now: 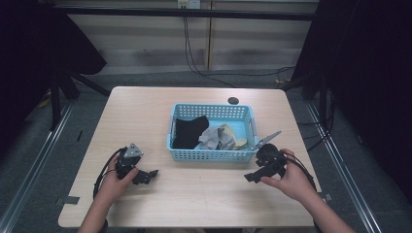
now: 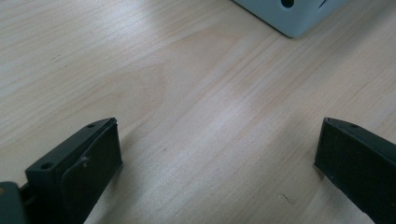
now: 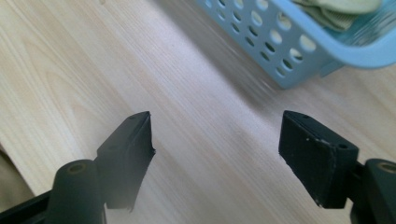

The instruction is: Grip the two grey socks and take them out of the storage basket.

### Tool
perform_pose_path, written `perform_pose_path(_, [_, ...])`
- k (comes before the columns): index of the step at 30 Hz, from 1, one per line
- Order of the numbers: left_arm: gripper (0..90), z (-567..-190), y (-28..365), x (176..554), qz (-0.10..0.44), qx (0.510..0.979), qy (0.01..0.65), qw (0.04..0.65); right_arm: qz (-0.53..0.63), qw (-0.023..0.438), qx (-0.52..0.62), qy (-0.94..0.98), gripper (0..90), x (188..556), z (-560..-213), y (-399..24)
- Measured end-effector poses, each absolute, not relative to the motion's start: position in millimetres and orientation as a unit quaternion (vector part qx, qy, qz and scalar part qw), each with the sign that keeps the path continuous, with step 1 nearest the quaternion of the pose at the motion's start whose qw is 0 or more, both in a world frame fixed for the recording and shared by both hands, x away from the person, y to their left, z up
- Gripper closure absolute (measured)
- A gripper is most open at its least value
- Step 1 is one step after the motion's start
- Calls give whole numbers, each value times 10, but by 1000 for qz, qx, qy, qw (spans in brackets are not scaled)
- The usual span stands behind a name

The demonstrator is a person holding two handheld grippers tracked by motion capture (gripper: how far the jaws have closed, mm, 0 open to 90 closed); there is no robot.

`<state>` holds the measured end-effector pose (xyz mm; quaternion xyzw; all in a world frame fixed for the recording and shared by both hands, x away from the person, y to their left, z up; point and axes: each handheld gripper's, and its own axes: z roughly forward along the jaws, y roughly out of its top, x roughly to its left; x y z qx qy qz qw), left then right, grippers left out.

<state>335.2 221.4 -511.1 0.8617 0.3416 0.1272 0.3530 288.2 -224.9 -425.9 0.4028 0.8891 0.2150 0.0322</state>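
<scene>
Near the table's (image 1: 145, 204) front edge, two hands rest on the wood, each holding a gripper. The left gripper (image 1: 145, 175) sits toward the front left, its jaws wide apart with bare wood between them. The right gripper (image 1: 252, 175) sits toward the front right, jaws likewise spread and empty. Beyond them, at mid-table, a blue basket (image 1: 212, 155) holds a black cloth (image 1: 188, 132), a grey cloth (image 1: 212, 138) and a yellowish cloth (image 1: 234, 141). A dark round spot (image 1: 233, 100) lies near the far edge.
</scene>
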Motion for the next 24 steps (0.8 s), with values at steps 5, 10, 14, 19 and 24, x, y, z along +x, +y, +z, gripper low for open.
perform_pose_path(5, [0,-5111,2214,3352,127,862,342,353,200,32,388,899,285,2957,-4063,-2184])
perform_pose_path(10, [0,-5111,2213,3352,128,862,342,353,198,42,389,899,274,3072,-3897,-2128])
perform_pose_path(14, [0,-5111,2213,3352,128,862,342,353,207,45,393,895,274,3183,-3795,-2092])
perform_pose_path(19, [0,-5111,2213,3352,127,862,341,353,211,53,401,890,283,3331,-3712,-2021])
perform_pose_path(24, [0,-5111,2213,3352,128,862,341,353,211,66,405,887,300,3530,-3699,-1910])
